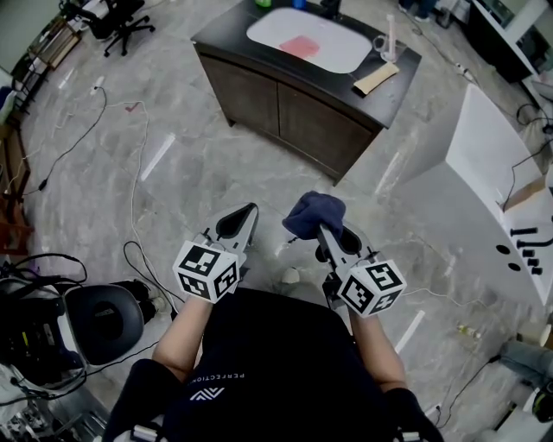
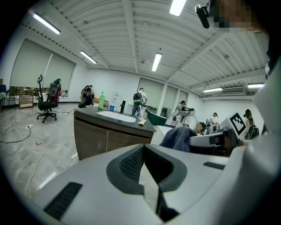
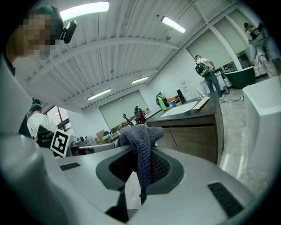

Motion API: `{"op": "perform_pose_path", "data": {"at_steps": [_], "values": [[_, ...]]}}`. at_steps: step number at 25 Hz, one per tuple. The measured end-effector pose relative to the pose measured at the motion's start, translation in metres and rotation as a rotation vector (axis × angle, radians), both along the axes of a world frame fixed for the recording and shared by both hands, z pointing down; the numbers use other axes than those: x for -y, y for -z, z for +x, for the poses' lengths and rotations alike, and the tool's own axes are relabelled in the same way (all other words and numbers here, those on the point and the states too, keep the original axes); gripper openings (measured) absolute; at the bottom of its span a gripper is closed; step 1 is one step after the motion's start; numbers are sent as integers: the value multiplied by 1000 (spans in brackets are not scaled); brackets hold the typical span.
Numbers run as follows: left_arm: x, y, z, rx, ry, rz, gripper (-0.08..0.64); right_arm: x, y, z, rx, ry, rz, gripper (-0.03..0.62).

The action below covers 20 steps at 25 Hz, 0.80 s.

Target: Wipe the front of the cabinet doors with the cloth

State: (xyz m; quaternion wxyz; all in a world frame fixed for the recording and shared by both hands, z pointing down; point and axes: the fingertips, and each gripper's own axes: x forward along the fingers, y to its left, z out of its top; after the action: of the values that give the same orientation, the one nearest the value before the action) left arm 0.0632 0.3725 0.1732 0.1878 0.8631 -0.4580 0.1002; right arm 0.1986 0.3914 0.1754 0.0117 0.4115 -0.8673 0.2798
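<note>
A dark brown cabinet (image 1: 285, 108) with two doors stands ahead across the floor, topped by a black counter and a white sink basin (image 1: 307, 39). It also appears in the left gripper view as the cabinet (image 2: 105, 138) and in the right gripper view as the cabinet (image 3: 197, 134). My right gripper (image 1: 321, 226) is shut on a dark blue cloth (image 1: 313, 212), which bunches above the jaws; the cloth (image 3: 140, 145) hangs down between them. My left gripper (image 1: 240, 221) is shut with nothing in it, well short of the cabinet.
Cables (image 1: 130, 173) trail over the grey marble floor at left. A white bathtub (image 1: 492, 186) stands at right. An office chair (image 1: 117, 22) sits at the far left. A green bottle (image 2: 102, 100), a cup and a card lie on the counter. Other people stand in the background.
</note>
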Motion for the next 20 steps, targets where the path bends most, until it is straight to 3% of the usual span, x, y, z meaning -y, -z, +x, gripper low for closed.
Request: {"op": "perform_pose_path", "data": {"at_steps": [9,20], "values": [[56,-6,-23,-10,-56,24,8,51,-15,-19,-36,-56,-9,71],[181,-1,-107,-44,-180,-4,8,165,-24,-102,-99,-199,-35,71]]}}
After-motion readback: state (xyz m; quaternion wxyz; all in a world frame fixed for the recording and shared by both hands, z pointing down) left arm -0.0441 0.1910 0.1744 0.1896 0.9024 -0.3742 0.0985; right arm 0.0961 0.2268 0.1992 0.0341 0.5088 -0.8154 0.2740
